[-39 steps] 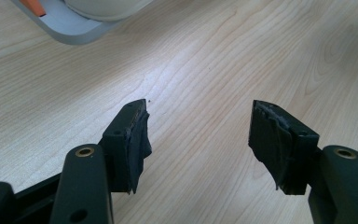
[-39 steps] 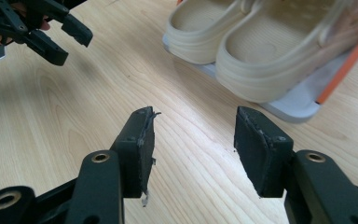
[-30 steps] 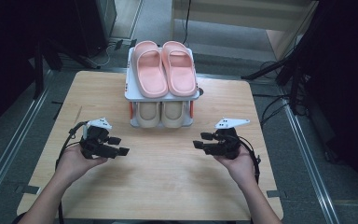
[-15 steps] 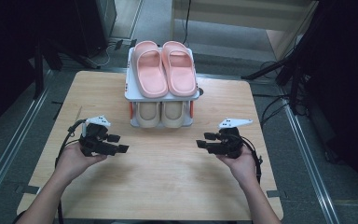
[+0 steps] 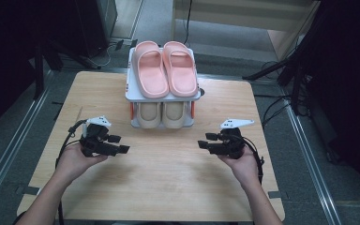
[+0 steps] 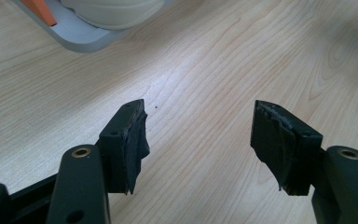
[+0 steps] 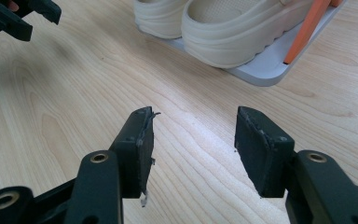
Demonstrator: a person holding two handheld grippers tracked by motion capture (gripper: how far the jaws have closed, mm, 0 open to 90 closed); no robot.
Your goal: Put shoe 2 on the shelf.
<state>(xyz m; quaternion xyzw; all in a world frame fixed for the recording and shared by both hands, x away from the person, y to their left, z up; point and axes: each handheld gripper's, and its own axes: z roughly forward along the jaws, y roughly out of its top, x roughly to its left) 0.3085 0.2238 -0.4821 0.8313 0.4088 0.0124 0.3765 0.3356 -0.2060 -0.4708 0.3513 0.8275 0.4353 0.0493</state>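
High view: wooden table point(image 5: 159, 187), two-tier shoe rack point(image 5: 132, 96) at its far middle, both grippers hovering near it.

Pink slippers point(image 5: 166, 68) lie on the rack's top shelf, cream slippers point(image 5: 161, 115) beneath. Bare wood spreads between rack and near edge. Left gripper point(image 5: 122, 149) and right gripper point(image 5: 201, 144) face each other well apart, jaws spread wide on nothing.

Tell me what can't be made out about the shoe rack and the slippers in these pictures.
- Cream slippers, high view: the rack's top shelf covers all but their front ends.
- Cream slippers, right gripper view: cut off by the top edge.
- Rack base, left gripper view: just a corner, the rest beyond the frame.
- Pink slippers: soles hidden, resting on the shelf.
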